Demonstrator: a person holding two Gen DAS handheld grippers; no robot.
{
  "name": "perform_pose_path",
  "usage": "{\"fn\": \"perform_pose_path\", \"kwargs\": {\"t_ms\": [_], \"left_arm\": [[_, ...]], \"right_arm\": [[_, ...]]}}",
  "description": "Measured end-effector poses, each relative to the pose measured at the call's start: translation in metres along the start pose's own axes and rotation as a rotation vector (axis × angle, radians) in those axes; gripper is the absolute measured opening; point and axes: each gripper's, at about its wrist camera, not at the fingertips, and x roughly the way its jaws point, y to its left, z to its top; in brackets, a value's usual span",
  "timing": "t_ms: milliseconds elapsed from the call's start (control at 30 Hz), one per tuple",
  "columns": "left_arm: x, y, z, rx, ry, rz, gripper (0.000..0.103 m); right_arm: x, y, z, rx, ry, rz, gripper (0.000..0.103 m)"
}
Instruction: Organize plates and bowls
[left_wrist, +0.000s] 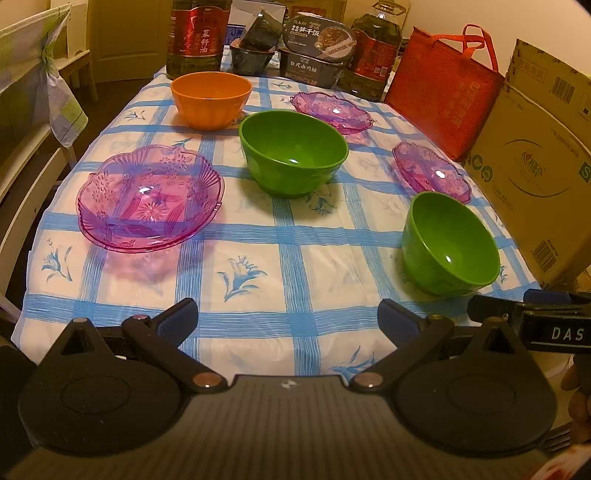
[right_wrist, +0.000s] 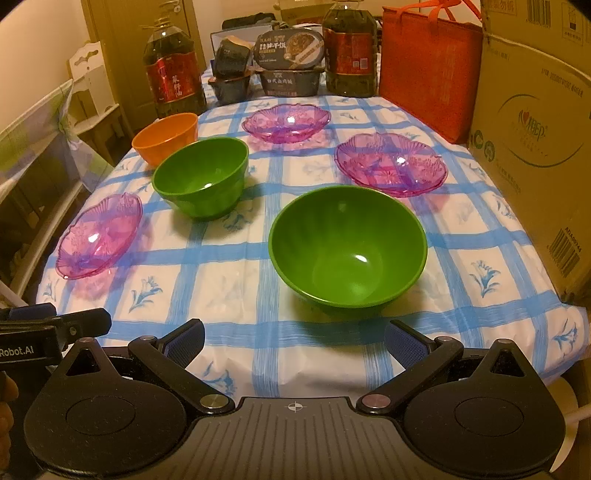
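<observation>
Bowls and plates sit spread over the counter (right_wrist: 306, 354), which wears a blue-checked cloth. Landmark: the near green bowl (right_wrist: 347, 247), upright just beyond the right gripper (right_wrist: 294, 341), whose jaws are spread wide and hold nothing. Behind that bowl to its left stands the second green bowl (right_wrist: 201, 177), with the orange bowl (right_wrist: 166, 138) just behind it. One purple plate (right_wrist: 390, 164) lies close behind the near green bowl to its right, another purple plate (right_wrist: 286, 122) farther back, and a third purple plate (right_wrist: 99, 236) well to its left, near the counter's edge. The left gripper (left_wrist: 288, 317) hovers at the near edge, left of that bowl, jaws likewise wide apart and empty.
</observation>
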Motion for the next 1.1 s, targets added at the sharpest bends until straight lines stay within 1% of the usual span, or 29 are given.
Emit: {"fn": "perform_pose_path", "kwargs": {"t_ms": [1100], "left_arm": [[-0.0003,0.0024,-0.0015,-0.005,0.001,-0.003,0.102]], "right_arm": [[0.0001,0.0010,-0.0026,-0.001,0.001,0.000,0.103]]}}
